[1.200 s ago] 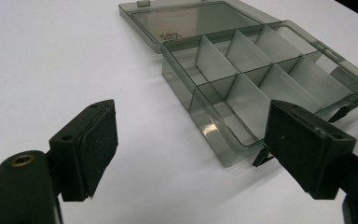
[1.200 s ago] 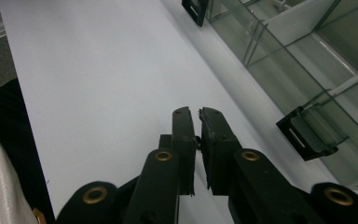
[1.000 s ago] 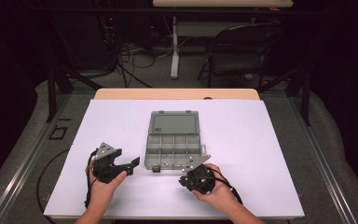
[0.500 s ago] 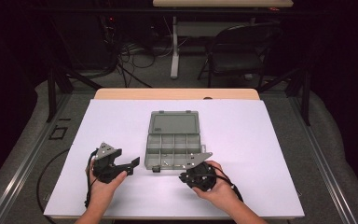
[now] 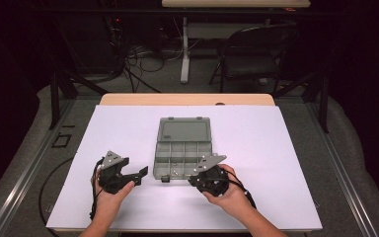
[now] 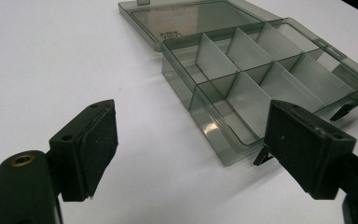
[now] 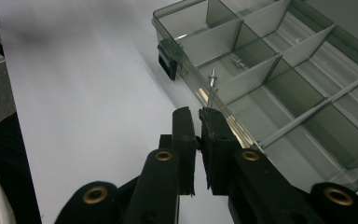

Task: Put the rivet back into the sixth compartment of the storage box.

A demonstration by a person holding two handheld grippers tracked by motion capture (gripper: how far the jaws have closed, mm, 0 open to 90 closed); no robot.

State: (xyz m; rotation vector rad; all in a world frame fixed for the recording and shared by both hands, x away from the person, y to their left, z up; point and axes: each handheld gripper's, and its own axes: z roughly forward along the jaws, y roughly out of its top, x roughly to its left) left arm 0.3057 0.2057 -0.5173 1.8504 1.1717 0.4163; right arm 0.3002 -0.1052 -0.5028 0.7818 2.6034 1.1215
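An open grey see-through compartment box (image 5: 167,150) lies mid-table, its lid (image 5: 183,130) folded flat on the far side. Small screws (image 7: 212,77) lie in one front compartment. My left gripper (image 5: 138,174) rests on the table just left of the box's front corner (image 6: 223,156), jaws wide open and empty (image 6: 191,144). My right gripper (image 5: 193,179) is at the box's front wall and points along it toward the black latch (image 7: 168,63). Its jaws (image 7: 196,112) stand shut with a thin slit, and I see nothing between them.
A white sheet (image 5: 286,163) covers the table. A folding chair (image 5: 256,54) and a second table's leg (image 5: 184,49) stand on the floor beyond the far edge. Cables (image 5: 44,197) trail from the grippers toward the near edge.
My right gripper has edged slightly up toward the box's front wall. The left gripper and the box have stayed put.
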